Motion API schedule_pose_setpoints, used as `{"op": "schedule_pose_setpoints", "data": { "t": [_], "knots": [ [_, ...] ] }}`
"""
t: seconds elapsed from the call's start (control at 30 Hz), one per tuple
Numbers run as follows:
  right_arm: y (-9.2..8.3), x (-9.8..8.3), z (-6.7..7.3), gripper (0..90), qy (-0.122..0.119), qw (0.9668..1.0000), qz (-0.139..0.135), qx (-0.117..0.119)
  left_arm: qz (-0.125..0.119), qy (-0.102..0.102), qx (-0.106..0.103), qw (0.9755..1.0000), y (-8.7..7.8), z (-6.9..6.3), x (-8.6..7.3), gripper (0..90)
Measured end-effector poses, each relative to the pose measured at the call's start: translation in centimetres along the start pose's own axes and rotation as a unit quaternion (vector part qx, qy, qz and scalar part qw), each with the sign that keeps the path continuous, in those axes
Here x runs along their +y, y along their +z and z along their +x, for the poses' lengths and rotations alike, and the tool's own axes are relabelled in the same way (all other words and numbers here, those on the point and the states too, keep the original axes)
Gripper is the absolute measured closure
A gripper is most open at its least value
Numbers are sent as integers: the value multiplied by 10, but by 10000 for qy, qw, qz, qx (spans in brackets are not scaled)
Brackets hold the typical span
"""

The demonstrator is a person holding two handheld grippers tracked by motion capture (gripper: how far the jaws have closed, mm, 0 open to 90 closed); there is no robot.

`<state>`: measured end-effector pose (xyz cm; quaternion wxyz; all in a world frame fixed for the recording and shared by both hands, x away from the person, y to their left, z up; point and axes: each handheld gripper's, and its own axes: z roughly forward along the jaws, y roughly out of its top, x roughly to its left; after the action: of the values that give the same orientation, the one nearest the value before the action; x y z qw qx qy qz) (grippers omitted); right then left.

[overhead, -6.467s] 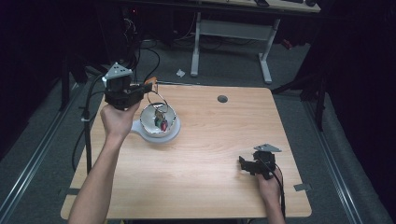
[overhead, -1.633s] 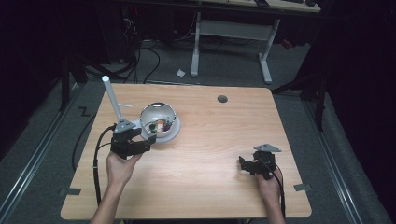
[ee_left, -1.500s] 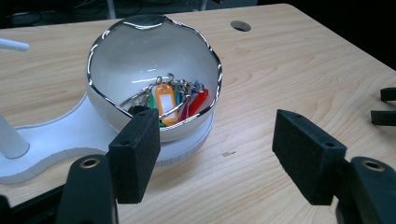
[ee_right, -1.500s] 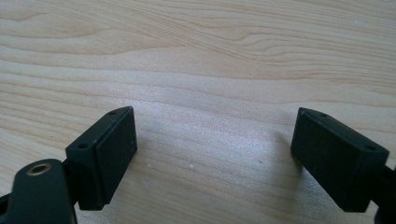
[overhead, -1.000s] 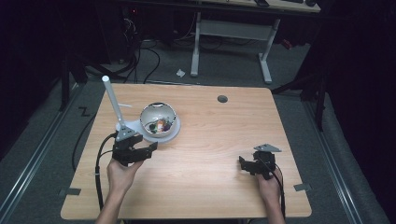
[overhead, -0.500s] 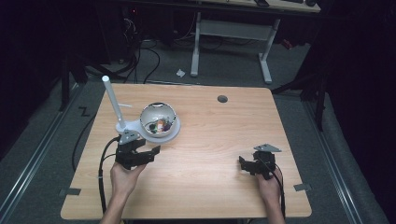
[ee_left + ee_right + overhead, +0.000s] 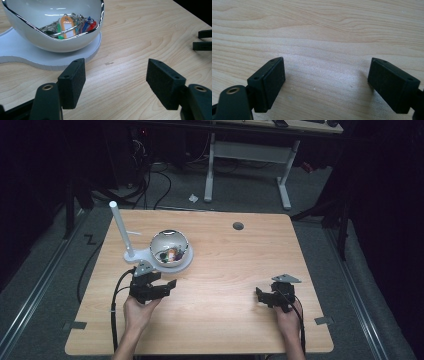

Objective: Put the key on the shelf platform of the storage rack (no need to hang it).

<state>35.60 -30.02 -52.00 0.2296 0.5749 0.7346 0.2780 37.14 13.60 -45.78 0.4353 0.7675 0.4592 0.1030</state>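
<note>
Both tongs rest low over the desk (image 7: 215, 255) with jaws apart: left tongs (image 7: 167, 287) just beside the white bowl (image 7: 170, 247) holding coloured key tags (image 7: 66, 25), right tongs (image 7: 260, 296) well apart, gripping nothing

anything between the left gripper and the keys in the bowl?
Only the bowl's own near wall. The open left gripper sits low beside the white base; the keys lie inside, behind the chrome rim. Bare table between.
</note>
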Motion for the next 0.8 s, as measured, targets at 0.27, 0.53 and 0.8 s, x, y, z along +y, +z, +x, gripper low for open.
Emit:
{"op": "schedule_pose_setpoints", "data": {
  "t": [0.27,0.53,0.8],
  "knots": [
    [0,0,0,144,0,10000,-1,0,57,27,-47,10000,6,-3,-1,324],
    [0,0,0,144,0,10000,1,-1,98,108,-43,9999,15,-6,-2,325],
    [0,0,0,144,0,10000,1,0,175,155,-26,9997,23,-8,-3,325]
  ]
}}
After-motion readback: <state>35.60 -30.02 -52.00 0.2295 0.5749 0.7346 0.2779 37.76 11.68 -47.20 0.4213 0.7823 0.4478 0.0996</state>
